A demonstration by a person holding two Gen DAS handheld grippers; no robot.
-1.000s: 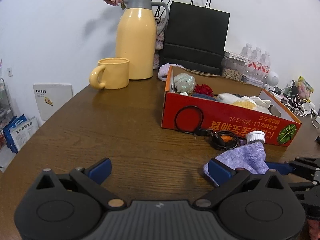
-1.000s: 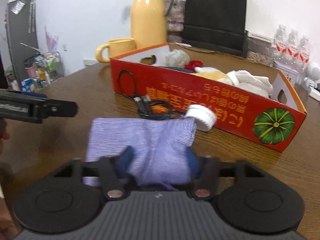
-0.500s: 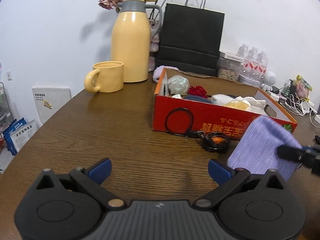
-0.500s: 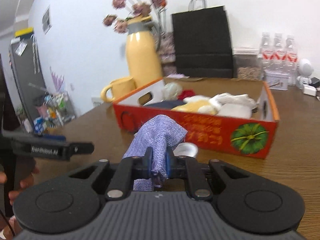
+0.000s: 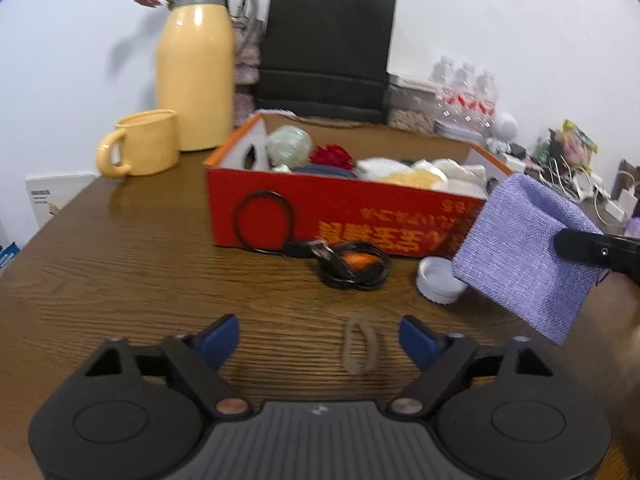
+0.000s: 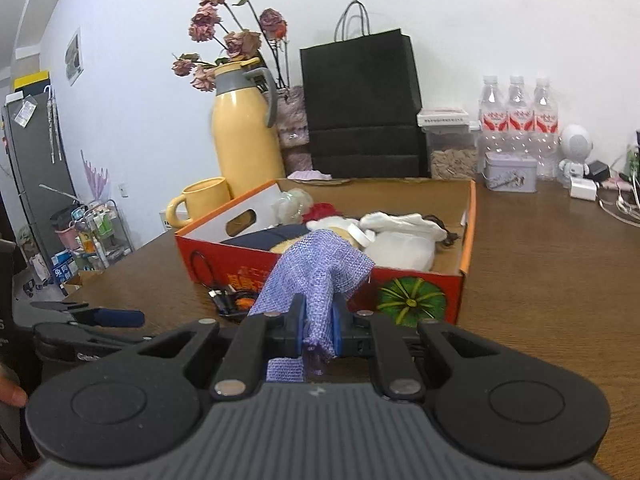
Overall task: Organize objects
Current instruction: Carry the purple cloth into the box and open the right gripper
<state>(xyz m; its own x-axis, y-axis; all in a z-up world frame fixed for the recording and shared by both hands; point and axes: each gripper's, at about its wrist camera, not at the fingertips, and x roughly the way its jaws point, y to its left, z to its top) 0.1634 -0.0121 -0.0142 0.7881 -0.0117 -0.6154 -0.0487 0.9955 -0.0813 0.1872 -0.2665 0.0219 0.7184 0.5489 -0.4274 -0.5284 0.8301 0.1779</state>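
Now the right gripper (image 6: 318,322) has its two blue pads squeezed tight on a purple cloth (image 6: 316,272). The cloth is lifted off the table (image 6: 560,280) and hangs in the air just in front of the red box (image 6: 416,288), near the corner with the green pumpkin picture. In the left wrist view the same cloth (image 5: 524,252) hangs over the right part of the table, close to the box's front wall.

The left gripper (image 5: 320,336) is low over the near edge of the table. Its jaws are closing, but they are wide apart and nothing is squeezed in them. A brown hair band (image 5: 360,346) lies flat on the wood between the two blue fingers.

A white cap (image 5: 438,280) sits on the table just beside the hanging cloth. A black cable (image 5: 348,266) with an orange bit lies in front of the box, touching its front wall. The box holds soft white, yellow and red things. A yellow mug (image 5: 140,142) and a tall yellow jug (image 5: 196,68) stand behind the box's left end, toward the far edge.
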